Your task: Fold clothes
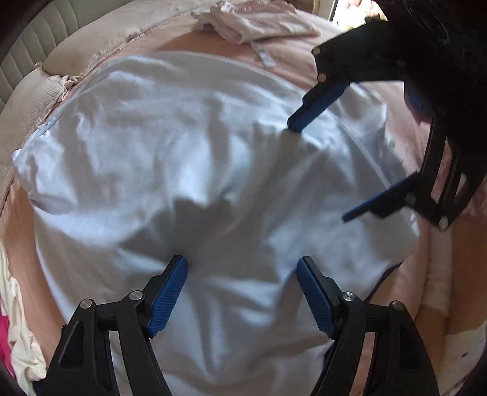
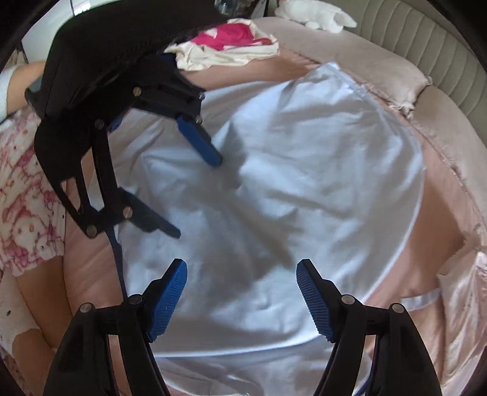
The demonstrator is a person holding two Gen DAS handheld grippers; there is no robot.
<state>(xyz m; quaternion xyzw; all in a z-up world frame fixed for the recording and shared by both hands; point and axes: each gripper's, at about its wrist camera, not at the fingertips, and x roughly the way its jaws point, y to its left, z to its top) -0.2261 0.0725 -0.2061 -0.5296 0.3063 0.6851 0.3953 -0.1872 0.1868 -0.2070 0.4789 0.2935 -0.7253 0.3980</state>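
Note:
A white garment [image 1: 188, 170] lies spread and wrinkled on a pink bed cover [image 1: 298, 61]; it also fills the right wrist view [image 2: 304, 170]. My left gripper [image 1: 242, 265] is open just above the garment's near part, holding nothing; it also shows at the left of the right wrist view [image 2: 199, 198]. My right gripper [image 2: 242, 266] is open above the garment; it also shows at the right of the left wrist view [image 1: 318, 172], one blue finger [image 1: 316, 106] close to the cloth. A dark strap edge shows at the garment's side [image 2: 117, 259].
A folded pale pink garment [image 1: 255, 24] lies at the far side. A pile of cream and magenta clothes [image 2: 231, 42] lies beyond the white garment. A beige padded edge and a ribbed headboard [image 2: 426, 39] border the bed. A person's patterned pink dress [image 2: 24, 189] is at the left.

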